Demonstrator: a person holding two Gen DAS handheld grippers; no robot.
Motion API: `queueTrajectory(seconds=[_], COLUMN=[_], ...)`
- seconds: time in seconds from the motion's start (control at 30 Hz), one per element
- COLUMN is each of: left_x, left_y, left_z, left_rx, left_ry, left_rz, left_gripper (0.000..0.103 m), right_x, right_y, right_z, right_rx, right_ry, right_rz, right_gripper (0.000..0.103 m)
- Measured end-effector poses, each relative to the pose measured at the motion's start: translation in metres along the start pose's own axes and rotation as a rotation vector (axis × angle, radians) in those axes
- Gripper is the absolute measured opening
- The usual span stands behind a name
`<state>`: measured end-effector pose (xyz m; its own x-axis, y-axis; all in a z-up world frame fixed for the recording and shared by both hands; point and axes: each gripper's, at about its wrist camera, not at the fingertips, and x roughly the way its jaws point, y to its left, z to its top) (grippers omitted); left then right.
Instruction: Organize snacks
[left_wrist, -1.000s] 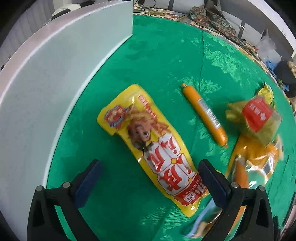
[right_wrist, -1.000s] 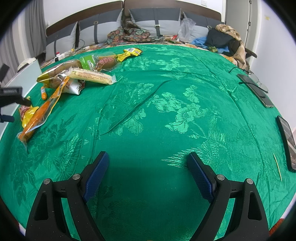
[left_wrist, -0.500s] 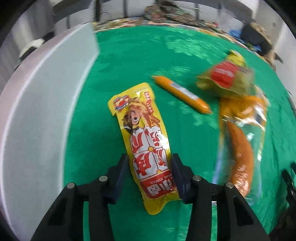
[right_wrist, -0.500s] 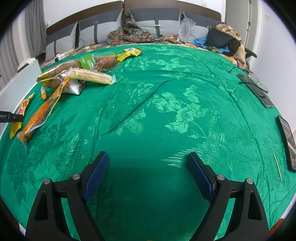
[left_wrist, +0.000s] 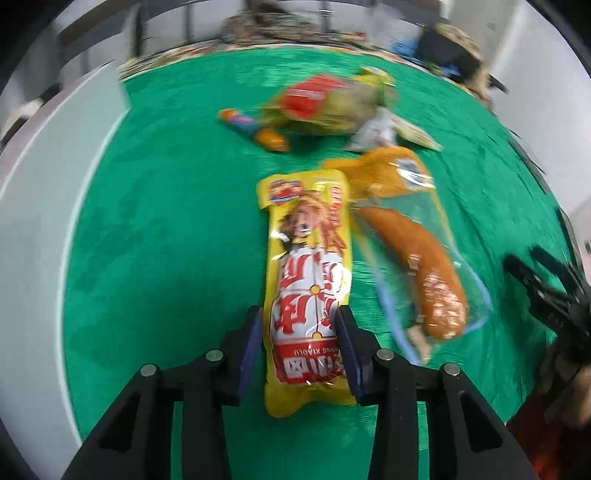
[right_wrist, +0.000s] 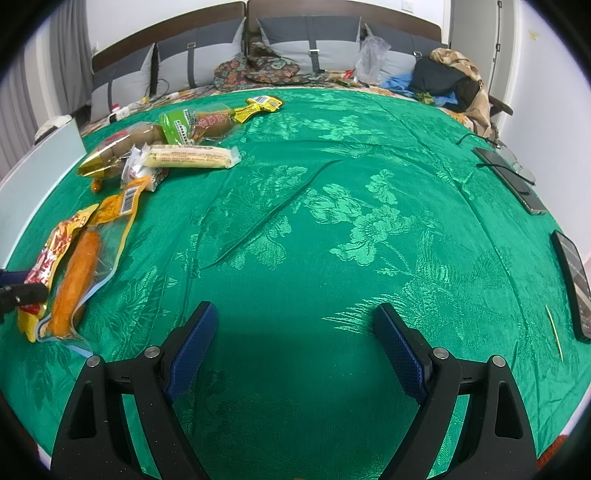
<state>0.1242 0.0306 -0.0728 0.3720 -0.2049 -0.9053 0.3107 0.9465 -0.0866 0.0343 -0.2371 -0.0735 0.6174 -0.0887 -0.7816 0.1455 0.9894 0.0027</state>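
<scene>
We've got the left gripper (left_wrist: 300, 334), jaws just closing, clamped on the yellow snack pack (left_wrist: 308, 291) lying on the green cloth (left_wrist: 166, 221). Right gripper (right_wrist: 293, 345) hangs wide apart, empty. Next is probably lifting it toward the white box (left_wrist: 40, 206).

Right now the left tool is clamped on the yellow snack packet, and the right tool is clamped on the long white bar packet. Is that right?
Half right. The left tool does clamp the yellow snack packet, as the left wrist view shows. The right tool holds nothing: the right wrist view shows its jaws wide open over bare green cloth, with the long white bar packet lying far off among the other snacks.
</scene>
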Motion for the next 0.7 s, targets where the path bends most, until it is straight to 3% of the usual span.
queueTrajectory(seconds=[0.13,0.2,0.33,0.47,0.7], left_x=[-0.001,0.001,0.008,0.022,0.023], left_y=[0.022,0.031,0.020,-0.004,-0.006], left_z=[-0.002,-0.004,-0.007,-0.005,-0.013], left_rx=[-0.054,-0.098,-0.081,0.004,0.011], left_ry=[-0.010,-0.013,-0.017,-0.027,-0.086], left_rz=[0.031,0.022,-0.003,0.055,0.081], left_gripper=[0.040,0.048,0.084,0.101,0.103], right_x=[0.000,0.000,0.000,-0.001,-0.001], right_y=[0.000,0.000,0.000,0.000,0.000], right_z=[0.000,0.000,0.000,0.000,0.000], right_rx=[0.000,0.000,0.000,0.000,0.000], right_ry=[0.000,0.000,0.000,0.000,0.000], right_rz=[-0.001,-0.001,-0.001,-0.001,-0.001], right_gripper=[0.090,0.090,0.090,0.090,0.090])
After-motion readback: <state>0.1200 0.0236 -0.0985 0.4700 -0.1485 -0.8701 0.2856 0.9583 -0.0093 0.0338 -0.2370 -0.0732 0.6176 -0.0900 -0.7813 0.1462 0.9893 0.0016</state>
